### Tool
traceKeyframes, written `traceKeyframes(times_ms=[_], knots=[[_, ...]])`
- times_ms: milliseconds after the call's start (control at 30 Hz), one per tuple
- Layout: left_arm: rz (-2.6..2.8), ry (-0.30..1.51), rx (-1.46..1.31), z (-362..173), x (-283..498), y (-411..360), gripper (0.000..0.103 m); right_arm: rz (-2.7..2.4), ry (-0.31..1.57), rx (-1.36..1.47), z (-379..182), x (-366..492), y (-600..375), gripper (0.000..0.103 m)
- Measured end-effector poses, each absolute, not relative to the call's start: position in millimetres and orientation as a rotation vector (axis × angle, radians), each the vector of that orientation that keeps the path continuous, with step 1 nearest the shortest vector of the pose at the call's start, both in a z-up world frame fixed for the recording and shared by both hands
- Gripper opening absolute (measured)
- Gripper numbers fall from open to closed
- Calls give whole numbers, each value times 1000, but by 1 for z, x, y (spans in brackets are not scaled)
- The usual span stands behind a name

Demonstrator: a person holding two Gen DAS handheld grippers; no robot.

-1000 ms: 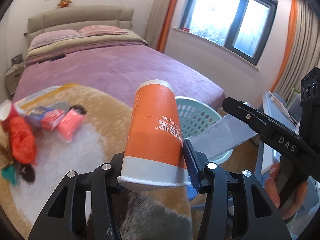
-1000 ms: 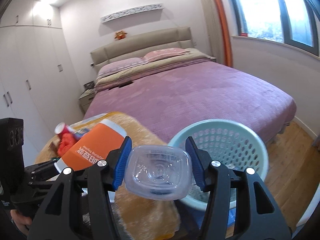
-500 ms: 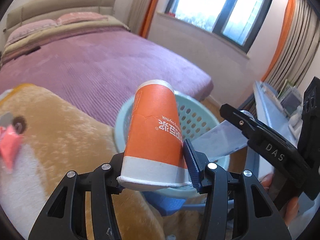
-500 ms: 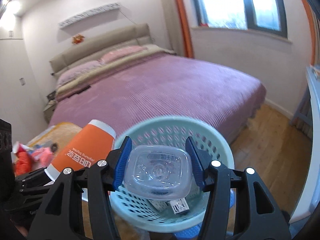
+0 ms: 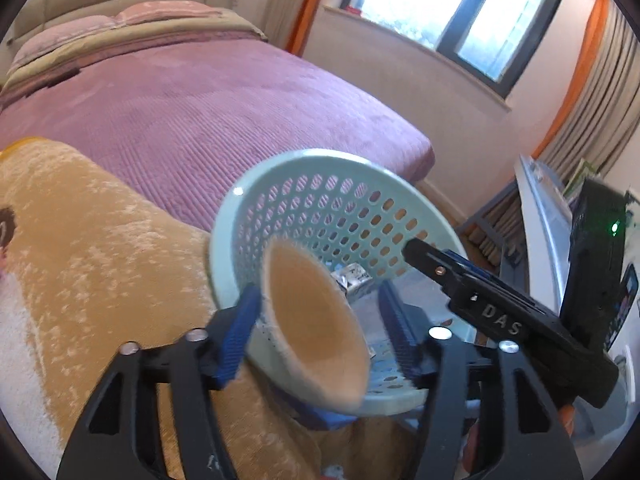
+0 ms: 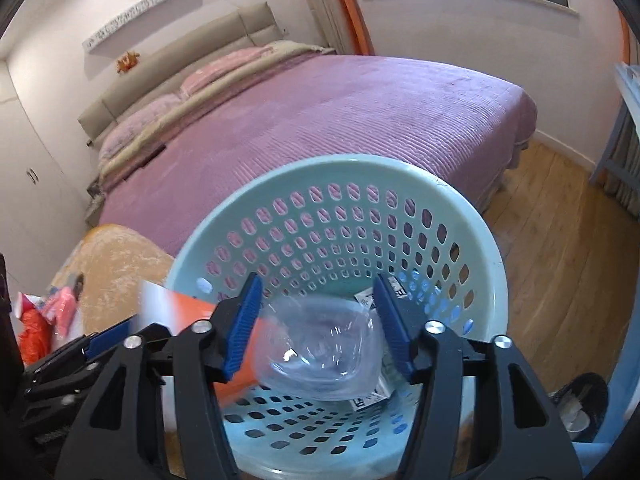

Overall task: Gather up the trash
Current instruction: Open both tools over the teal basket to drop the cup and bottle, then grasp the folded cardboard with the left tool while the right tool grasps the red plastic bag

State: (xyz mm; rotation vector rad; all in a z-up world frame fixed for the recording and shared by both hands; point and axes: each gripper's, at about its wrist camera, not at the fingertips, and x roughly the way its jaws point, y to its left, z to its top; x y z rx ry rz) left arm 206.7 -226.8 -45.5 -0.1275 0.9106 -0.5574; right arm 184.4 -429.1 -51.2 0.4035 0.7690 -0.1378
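Observation:
A pale green perforated basket (image 5: 320, 156) (image 6: 352, 160) sits right under both grippers. My left gripper (image 5: 320, 300) is opening. The orange paper cup (image 5: 316, 328) (image 6: 176, 304) is blurred between its jaws, tipped with its mouth toward the camera, and the right pad stands clear of it. My right gripper (image 6: 316, 284) (image 5: 440, 264) is opening too. A clear plastic container (image 6: 324, 352), also blurred, is loose between its blue pads over the basket's inside. A small printed carton (image 5: 354, 276) lies on the basket's bottom. My left gripper (image 6: 92, 344) shows at the lower left of the right wrist view.
A bed with a purple cover (image 5: 200, 112) (image 6: 320, 120) lies behind the basket. A tan plush blanket (image 5: 80, 260) spreads to the left, with red and pink wrappers (image 6: 44, 316) on it. Wood floor (image 6: 560, 280) and a desk (image 5: 540, 220) are to the right.
Both grippers have come down over the basket, which now fills the views. Both pairs of jaws have widened. The cup has tipped out of its upright grip and the clear container has slipped loose.

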Motion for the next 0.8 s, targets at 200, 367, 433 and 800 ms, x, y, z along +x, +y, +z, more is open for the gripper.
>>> traceKeyframes(times_ms=[200, 367, 433, 800], knots=[[-557, 883, -159, -36, 197, -210, 63, -161, 747, 428, -45, 163, -438, 64], [-555, 878, -178, -33, 181, -195, 63, -153, 742, 428, -38, 145, -433, 64], [-556, 873, -193, -31, 174, -186, 63, -141, 740, 422, -34, 140, -425, 64], [-486, 773, -279, -2, 123, -101, 63, 35, 650, 296, 22, 124, -326, 64]])
